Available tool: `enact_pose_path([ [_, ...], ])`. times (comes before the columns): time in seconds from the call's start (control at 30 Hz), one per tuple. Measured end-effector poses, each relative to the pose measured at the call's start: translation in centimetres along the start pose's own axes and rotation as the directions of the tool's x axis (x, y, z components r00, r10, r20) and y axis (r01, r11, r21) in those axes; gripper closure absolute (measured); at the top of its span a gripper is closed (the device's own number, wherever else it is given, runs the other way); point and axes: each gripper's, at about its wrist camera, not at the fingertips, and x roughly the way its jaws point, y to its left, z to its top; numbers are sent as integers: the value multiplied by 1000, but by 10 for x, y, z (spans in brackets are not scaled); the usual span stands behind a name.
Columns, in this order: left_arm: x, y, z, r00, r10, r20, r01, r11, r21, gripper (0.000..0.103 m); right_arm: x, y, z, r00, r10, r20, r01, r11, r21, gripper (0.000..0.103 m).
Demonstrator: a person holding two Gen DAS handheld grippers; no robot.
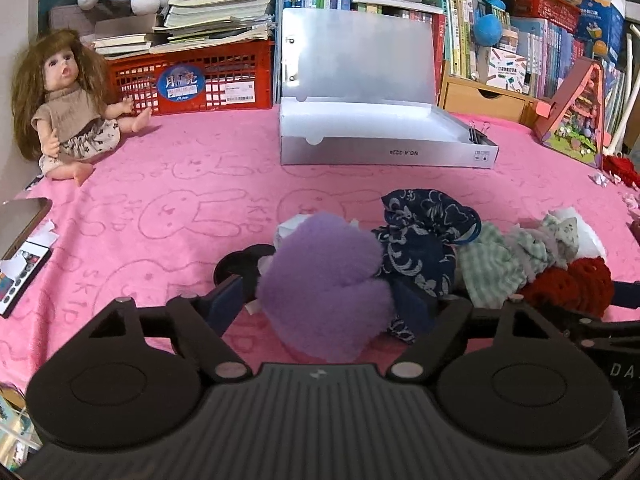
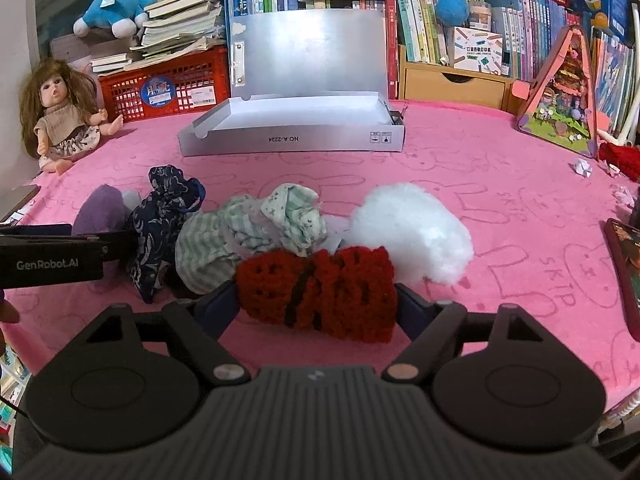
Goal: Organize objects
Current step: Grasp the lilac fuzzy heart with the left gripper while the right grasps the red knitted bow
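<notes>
Bracketing 2 soft bundles in front of the open grey box (image 2: 292, 140), we clamp our left gripper (image 1: 324, 304) on the purple pouch (image 1: 324, 280) and our right gripper (image 2: 316, 300) on the red crocheted roll (image 2: 316, 292), likely for boxing.

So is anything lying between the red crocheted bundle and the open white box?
Yes. The green striped cloth bundle and white fluffy bundle lie just behind the red crocheted bundle; beyond them, bare pink blanket reaches the open white box.

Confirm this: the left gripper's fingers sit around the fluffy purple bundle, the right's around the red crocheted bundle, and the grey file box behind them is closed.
Wrong on the box: the grey file box is open, its lid standing upright, as the right wrist view shows. The left gripper around the fluffy purple bundle and the right gripper around the red crocheted bundle hold.
</notes>
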Motion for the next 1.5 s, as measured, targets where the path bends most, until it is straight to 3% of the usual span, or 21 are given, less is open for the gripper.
enact_pose_path([
  [0.27,5,6,-1,1000,-25,10,26,999,-32,19,5,2,1,1000,7,7,-7,1000,7,22],
  [0.37,2,9,-2,999,-39,15,39,998,-49,27,2,2,0,1000,13,11,-13,1000,2,26],
  [0.63,6,10,-4,998,-48,31,49,998,-28,26,0,3,0,1000,23,7,-23,1000,-3,33],
  [0.73,3,12,-2,998,-55,35,57,997,-54,35,-4,2,-1,999,34,7,-34,999,4,36],
  [1.3,-23,4,-1,996,-54,68,56,998,-24,36,-32,-12,4,998,67,21,-68,997,48,38],
  [1.5,-32,5,9,993,-56,106,59,998,-25,36,-49,-15,14,995,65,80,-68,997,42,38],
])
